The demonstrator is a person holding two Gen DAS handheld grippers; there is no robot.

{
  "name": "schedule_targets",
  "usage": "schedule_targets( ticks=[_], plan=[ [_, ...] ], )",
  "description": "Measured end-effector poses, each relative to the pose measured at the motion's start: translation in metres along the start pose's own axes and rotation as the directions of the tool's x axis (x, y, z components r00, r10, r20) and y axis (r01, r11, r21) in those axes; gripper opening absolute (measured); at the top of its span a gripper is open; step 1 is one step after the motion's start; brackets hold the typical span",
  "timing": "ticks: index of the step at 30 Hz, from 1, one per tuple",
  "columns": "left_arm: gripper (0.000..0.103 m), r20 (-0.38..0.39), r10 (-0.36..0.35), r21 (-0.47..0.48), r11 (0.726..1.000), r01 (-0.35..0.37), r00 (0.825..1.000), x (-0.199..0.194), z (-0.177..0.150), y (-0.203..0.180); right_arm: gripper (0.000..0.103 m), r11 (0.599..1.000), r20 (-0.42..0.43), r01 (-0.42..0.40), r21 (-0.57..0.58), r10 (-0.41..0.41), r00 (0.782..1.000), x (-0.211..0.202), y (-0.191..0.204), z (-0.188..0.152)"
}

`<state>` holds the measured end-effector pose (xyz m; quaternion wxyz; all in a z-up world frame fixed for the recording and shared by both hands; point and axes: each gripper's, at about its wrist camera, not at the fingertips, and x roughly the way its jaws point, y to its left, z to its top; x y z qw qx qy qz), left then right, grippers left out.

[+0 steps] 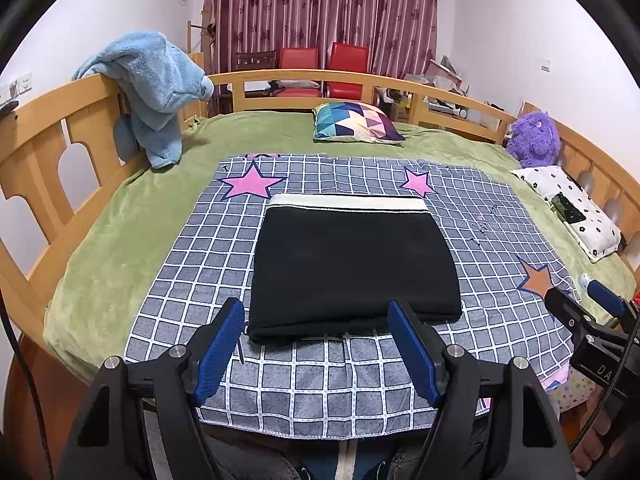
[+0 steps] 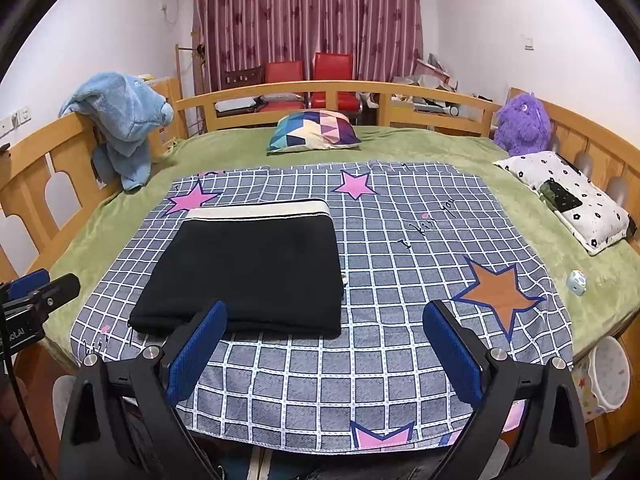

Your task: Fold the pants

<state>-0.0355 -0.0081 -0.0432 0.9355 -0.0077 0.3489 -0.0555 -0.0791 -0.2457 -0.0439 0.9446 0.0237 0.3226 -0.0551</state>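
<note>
The black pants (image 1: pixel 354 272) lie folded flat on the checked cloth (image 1: pixel 160 280) on the bed (image 1: pixel 112 240). The left hand-held gripper (image 1: pixel 316 320) is wide apart and holds nothing. The right hand-held gripper (image 2: pixel 326 320) is wide apart too, just above the cloth.

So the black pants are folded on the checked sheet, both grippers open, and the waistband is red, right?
Not quite: the waistband of the folded black pants is cream-white, as the left wrist view shows. They do lie on the checked sheet, with the left gripper and right gripper open.
</note>
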Motion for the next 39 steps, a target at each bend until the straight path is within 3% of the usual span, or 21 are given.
schedule_targets(
  ticks=[32,39],
  plan=[
    [0.073,0.011,-0.005,-0.016,1.0,0.005,1.0,0.0,0.0,0.006,0.097,1.0,0.014,-0.003,-0.019,0.003,1.0,-0.008,0.015,-0.001],
    [0.073,0.03,0.02,-0.025,0.999,-0.02,0.999,0.003,0.002,0.013,0.097,1.0,0.018,0.003,-0.031,-0.002,1.0,-0.009,0.019,0.001]
  ],
)
